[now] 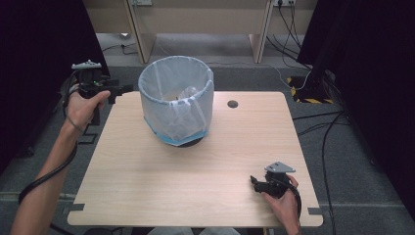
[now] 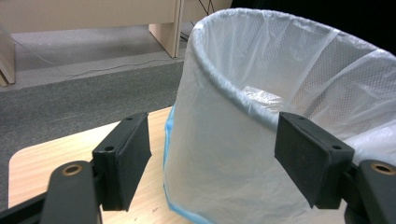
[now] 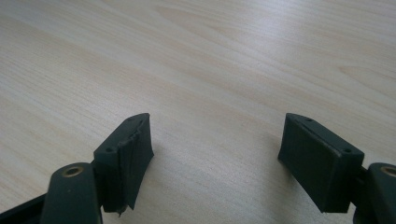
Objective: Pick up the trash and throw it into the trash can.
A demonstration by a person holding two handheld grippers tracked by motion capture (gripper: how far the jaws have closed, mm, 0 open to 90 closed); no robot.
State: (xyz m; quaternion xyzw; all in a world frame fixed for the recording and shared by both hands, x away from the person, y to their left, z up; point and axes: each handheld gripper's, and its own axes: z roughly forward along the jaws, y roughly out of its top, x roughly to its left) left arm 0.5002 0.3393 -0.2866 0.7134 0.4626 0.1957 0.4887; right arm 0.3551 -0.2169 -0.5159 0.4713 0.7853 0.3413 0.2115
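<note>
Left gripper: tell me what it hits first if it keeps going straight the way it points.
Most likely the white bag over the bin's near wall, just below the rim. The left gripper is open, aimed at it; the gap is hard to judge.

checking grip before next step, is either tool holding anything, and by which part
Nothing is held. The left tool is open beside the lined bin; the right tool is open over the table.
</note>
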